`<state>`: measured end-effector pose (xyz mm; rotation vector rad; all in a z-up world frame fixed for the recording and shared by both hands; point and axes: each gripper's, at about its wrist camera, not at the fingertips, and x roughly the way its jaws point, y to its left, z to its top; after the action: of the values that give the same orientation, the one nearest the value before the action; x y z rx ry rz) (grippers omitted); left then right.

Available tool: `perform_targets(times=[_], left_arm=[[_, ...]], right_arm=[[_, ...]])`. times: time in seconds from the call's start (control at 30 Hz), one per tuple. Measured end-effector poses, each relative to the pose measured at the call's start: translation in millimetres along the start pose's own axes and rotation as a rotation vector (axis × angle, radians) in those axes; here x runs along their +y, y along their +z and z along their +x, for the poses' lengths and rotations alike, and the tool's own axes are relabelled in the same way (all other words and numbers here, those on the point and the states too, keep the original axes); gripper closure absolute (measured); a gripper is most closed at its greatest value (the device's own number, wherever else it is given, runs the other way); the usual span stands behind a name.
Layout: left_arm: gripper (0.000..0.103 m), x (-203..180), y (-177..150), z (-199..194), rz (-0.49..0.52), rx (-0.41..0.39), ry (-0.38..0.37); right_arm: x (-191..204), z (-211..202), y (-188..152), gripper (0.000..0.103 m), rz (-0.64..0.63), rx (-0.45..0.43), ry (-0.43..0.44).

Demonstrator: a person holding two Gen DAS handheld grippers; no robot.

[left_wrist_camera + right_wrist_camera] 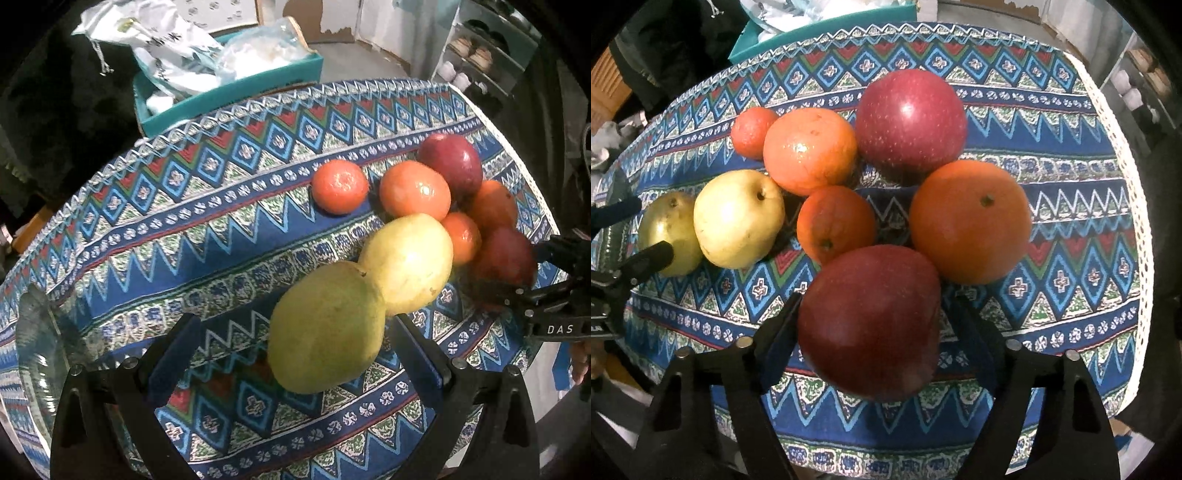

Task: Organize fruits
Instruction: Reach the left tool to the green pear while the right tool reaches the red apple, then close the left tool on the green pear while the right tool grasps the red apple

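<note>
Fruits lie clustered on a round table with a patterned blue cloth [221, 229]. My left gripper [295, 332] is open around a green pear [325, 328], which touches a yellow pear [406, 262]. My right gripper [875, 314] is open around a dark red apple [871, 321], also in the left wrist view [506, 258]. Behind it lie a large orange [967, 221], a small orange [834, 223], a second red apple [910, 120], another orange [809, 151] and a small tangerine [753, 131]. The pears show at left [738, 218].
A teal box [229, 92] with white bags stands behind the table's far edge. A glass bowl [40, 354] sits at the table's left edge. Shelves with shoes [480, 55] stand at the far right. The cloth's white lace rim [1126, 184] marks the right edge.
</note>
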<state>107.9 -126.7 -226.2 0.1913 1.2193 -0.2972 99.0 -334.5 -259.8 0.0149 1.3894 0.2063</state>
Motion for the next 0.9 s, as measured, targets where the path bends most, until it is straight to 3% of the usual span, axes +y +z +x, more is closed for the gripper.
perform_targets(times=[0.23,0.33,0.43,0.5,0.57,0.9], left_arm=[[0.001,1.7,1.2,20.2,-0.021,0.045,-0.03],[0.01,1.8,0.9,26.4,-0.023,0.053,-0.047],[0.01,1.3,0.9,27.9,-0.027,0.053,-0.063],[0.016,0.4,0.7,27.4,-0.015,0.046,-0.083],[0.033,-2.0,0.3,26.5,-0.003,0.044,-0.129],[0.033,-8.9,-10.1,20.6,0.036,0.021,-0.081]], right_arm=[[-0.9,11.5,0.9,0.032,-0.004,0.015,0.016],[-3.3,11.6,-3.3,0.033,-0.007,0.009,0.019],[-1.1,11.1,-4.2,0.033,-0.018,0.007,0.006],[3.0,10.0,-6.0,0.033,-0.028,0.001,0.001],[7.0,4.7,-10.9,0.033,-0.037,-0.01,-0.005],[27.6,-26.4,-9.0,0.033,-0.093,-0.089,-0.023]])
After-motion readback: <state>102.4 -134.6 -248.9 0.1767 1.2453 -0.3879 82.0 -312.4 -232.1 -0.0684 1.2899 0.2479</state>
